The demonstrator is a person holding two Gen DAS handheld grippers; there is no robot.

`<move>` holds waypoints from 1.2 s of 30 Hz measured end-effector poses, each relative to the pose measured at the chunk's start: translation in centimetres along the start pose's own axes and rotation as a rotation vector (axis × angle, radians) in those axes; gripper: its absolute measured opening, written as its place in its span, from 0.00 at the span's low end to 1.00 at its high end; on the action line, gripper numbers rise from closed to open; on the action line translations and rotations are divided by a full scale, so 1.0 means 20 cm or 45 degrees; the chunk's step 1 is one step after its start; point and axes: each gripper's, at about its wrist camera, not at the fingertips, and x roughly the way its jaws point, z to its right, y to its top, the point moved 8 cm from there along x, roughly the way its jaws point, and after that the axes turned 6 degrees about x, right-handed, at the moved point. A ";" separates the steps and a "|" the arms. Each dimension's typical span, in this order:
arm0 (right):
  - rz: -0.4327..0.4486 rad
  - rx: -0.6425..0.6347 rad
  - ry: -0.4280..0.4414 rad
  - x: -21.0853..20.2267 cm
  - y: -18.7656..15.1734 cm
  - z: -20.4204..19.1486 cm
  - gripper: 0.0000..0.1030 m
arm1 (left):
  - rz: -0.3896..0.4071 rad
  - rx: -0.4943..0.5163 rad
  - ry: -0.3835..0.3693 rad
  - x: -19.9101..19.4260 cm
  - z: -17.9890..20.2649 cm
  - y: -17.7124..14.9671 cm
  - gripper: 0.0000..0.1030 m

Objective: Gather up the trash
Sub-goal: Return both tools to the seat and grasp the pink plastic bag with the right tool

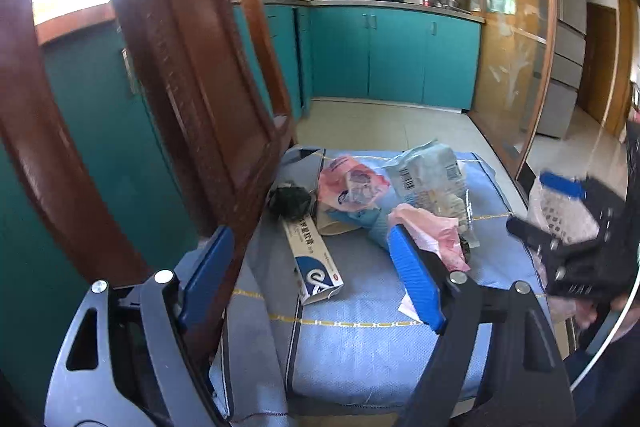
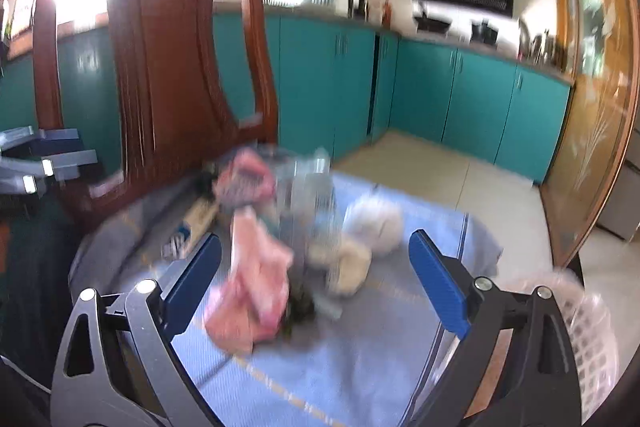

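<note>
From the left wrist view we look down on a wooden chair (image 1: 188, 75) whose seat carries a blue cushion (image 1: 360, 339), and we take that cushion as our landmark. The trash lies in a loose heap on the far half of the cushion. A long white-and-blue carton (image 1: 314, 261) lies nearest us, slanting toward the chair back. At its far end sits a dark crumpled wad (image 1: 289, 201). Beside that wad, toward the middle of the cushion, is a pink printed wrapper (image 1: 352, 185), and further toward the right edge a clear plastic bag with barcode labels (image 1: 430, 179). A pink plastic bag (image 1: 434, 233) lies in front of the clear one, partly behind our blue fingertip. The left gripper (image 1: 312, 275) hangs over the near half of the cushion with its jaws standing wide apart and nothing between the pads. Off the cushion's right edge we see the right gripper (image 1: 576, 247), dark and blurred, in front of a white perforated basket (image 1: 560, 211).

The right wrist view is smeared by motion. The same cushion (image 2: 360, 367) fills the lower middle, with the chair back (image 2: 160, 47) rising behind it on the left. The pink bag (image 2: 256, 275) lies nearest, between the blue fingertips in the picture. Behind it the clear bag (image 2: 308, 203) and a pale bundle (image 2: 372, 223) sit toward the far edge of the cushion. The right gripper (image 2: 316, 279) is spread wide and grips nothing. The basket (image 2: 592, 339) stands just off the cushion's right side, beside the right finger.
</note>
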 end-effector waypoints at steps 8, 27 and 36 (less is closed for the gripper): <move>-0.038 0.036 -0.058 0.00 -0.06 0.04 0.90 | -0.015 -0.028 -0.012 0.08 0.06 -0.06 0.81; -0.187 -0.002 -0.052 0.13 -0.17 0.01 0.75 | -0.075 -0.021 -0.049 0.24 0.16 -0.15 0.81; -0.229 -0.068 0.079 0.27 -0.15 -0.23 0.70 | -0.043 -0.012 0.008 0.22 0.12 -0.12 0.81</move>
